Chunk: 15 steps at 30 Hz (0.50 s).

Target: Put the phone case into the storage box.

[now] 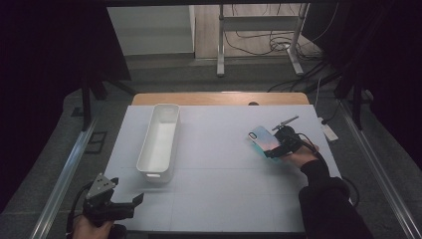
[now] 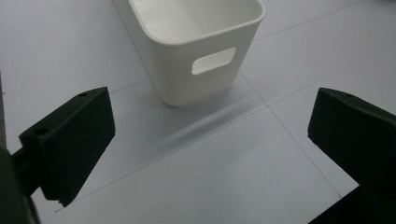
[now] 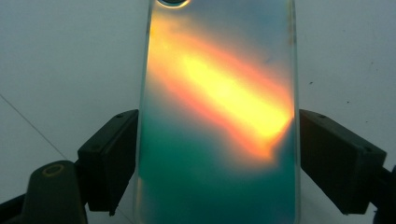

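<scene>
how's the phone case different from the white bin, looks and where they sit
The phone case is flat and thin with a shimmering teal-to-orange sheen; the white bin is plain, deep and open-topped, with a handle slot in its end.
The case sits between the jaws of the right gripper, pressed on both long edges; the bin stands untouched, ahead of the open left gripper.
The case is on the table's right side, the bin on its left.
Both are elongated with rounded corners.

Phone case (image 3: 217,116) cut off at top and bottom edges of the right gripper view.
</scene>
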Available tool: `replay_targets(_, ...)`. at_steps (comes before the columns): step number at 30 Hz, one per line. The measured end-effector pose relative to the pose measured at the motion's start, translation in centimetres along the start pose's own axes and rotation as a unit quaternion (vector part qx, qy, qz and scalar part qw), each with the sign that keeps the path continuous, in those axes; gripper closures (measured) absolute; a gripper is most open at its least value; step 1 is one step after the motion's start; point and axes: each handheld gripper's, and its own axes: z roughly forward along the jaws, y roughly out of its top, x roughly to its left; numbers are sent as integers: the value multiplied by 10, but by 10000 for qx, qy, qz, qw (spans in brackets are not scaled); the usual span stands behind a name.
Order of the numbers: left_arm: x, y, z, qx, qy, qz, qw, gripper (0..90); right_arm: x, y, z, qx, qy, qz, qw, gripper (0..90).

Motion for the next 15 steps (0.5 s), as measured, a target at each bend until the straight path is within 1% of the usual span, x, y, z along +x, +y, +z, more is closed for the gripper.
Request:
replay_targets(3,0,0,0,5,4,-11,10000,7,3,0,-4,-97,2,-18,10000,169)
replay_targets(8,-1,0,0,15,13,16,10000,0,7,0,-11,-246,74,-49,9997,169)
replay_targets(10,-1,1,1,37,46,35,10000,0,9,-1,-15,-337,149,-46,9993,169)
replay_targets(12,-2,1,1,64,63,58,9999,0,12,-2,-19,-393,164,-93,9990,169)
replay_targets(14,-2,1,1,72,74,68,9999,0,13,-2,-21,-437,185,-92,9988,169)
replay_targets(15,-3,2,2,92,88,85,9999,0,16,-3,-27,-546,202,-93,9983,169)
